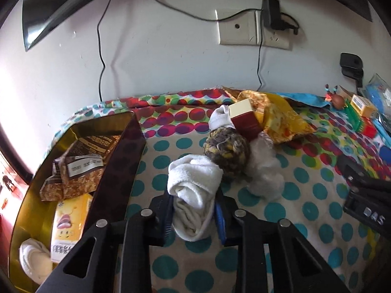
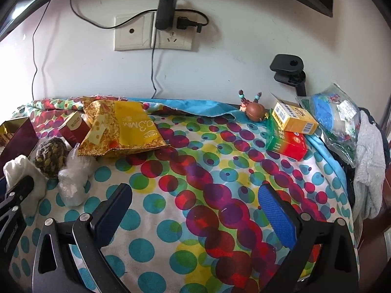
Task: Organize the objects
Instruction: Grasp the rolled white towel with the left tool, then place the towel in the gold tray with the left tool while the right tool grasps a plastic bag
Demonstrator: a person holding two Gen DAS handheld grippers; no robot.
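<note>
left gripper [image 1: 194, 216] fingers pinched shut on something – right gripper [image 2: 198, 210] fingers spread wide.

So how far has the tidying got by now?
Partly done. The gold tin already holds brown packets, a yellow box and a white roll. The left gripper is shut on a white towel. Yarn ball, red box and yellow packet remain out; the right gripper is open.

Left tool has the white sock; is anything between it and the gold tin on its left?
Only the gold tin's own dark near wall. The left tool, shut on the white sock, must lift it over that; nothing else visible intervenes.
</note>
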